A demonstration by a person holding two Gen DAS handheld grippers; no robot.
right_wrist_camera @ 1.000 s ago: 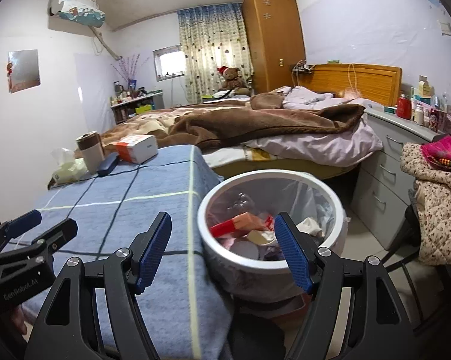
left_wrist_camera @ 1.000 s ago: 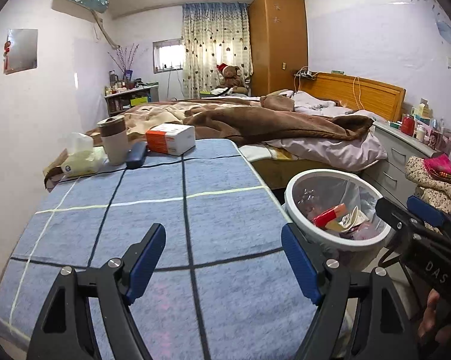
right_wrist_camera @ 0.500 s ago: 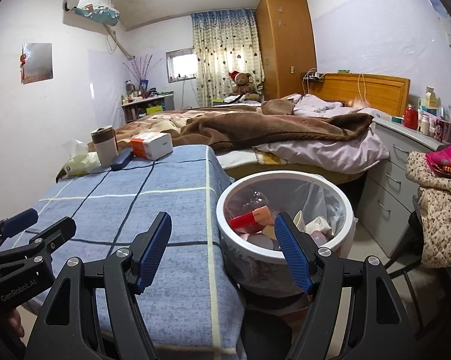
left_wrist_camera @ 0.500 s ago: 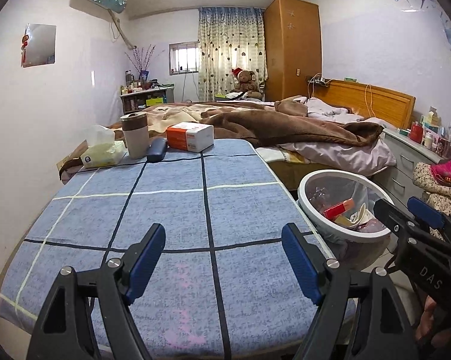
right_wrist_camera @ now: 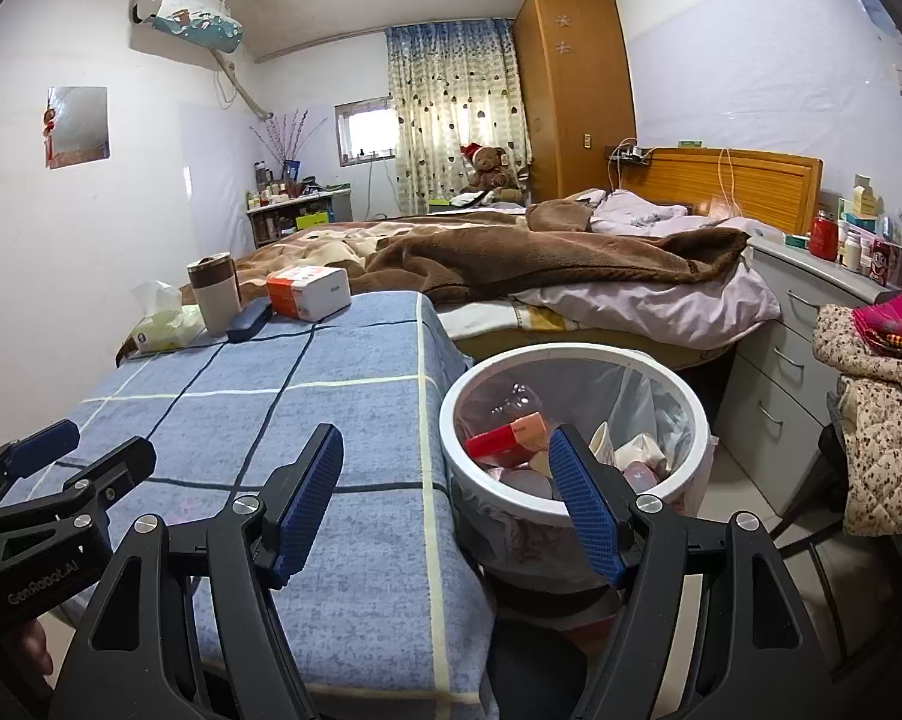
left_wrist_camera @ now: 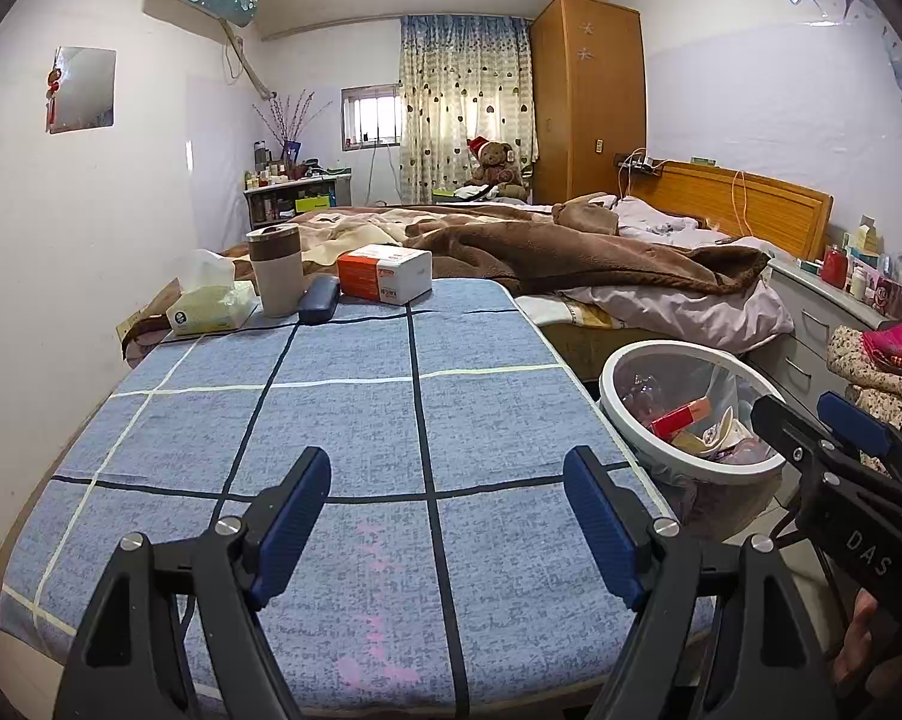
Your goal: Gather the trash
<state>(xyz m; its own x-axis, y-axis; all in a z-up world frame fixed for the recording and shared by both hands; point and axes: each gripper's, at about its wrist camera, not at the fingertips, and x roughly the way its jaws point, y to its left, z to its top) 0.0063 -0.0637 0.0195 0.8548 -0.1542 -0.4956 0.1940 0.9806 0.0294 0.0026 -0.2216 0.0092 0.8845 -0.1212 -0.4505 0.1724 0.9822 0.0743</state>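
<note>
A white-rimmed trash bin (left_wrist_camera: 625, 360) (right_wrist_camera: 571, 351) with a clear liner stands on the floor at the right edge of the table. It holds a red-orange box (left_wrist_camera: 679, 417) (right_wrist_camera: 505, 435), paper cups and a clear bottle. My left gripper (left_wrist_camera: 447, 480) hovers open above the near part of the blue checked tablecloth (left_wrist_camera: 342, 408) with nothing between its fingers. My right gripper (right_wrist_camera: 444, 450) is open too, straddling the table edge and the bin's near rim, and holds nothing. Each gripper shows in the other's view: right gripper (left_wrist_camera: 823, 426), left gripper (right_wrist_camera: 60, 450).
At the table's far end sit a tissue pack (left_wrist_camera: 210, 306), a brown-banded cup (left_wrist_camera: 276, 270), a dark glasses case (left_wrist_camera: 318, 298) and an orange-white box (left_wrist_camera: 384, 273). Beyond lies a bed with a brown blanket (left_wrist_camera: 571, 252). A grey dresser (right_wrist_camera: 775, 360) and a chair with clothes (right_wrist_camera: 883, 396) stand right.
Both grippers have drawn back from the table and bin, so more of the cloth's near edge shows and the bin looks smaller. Over the last half second they held still, jaws unchanged.
</note>
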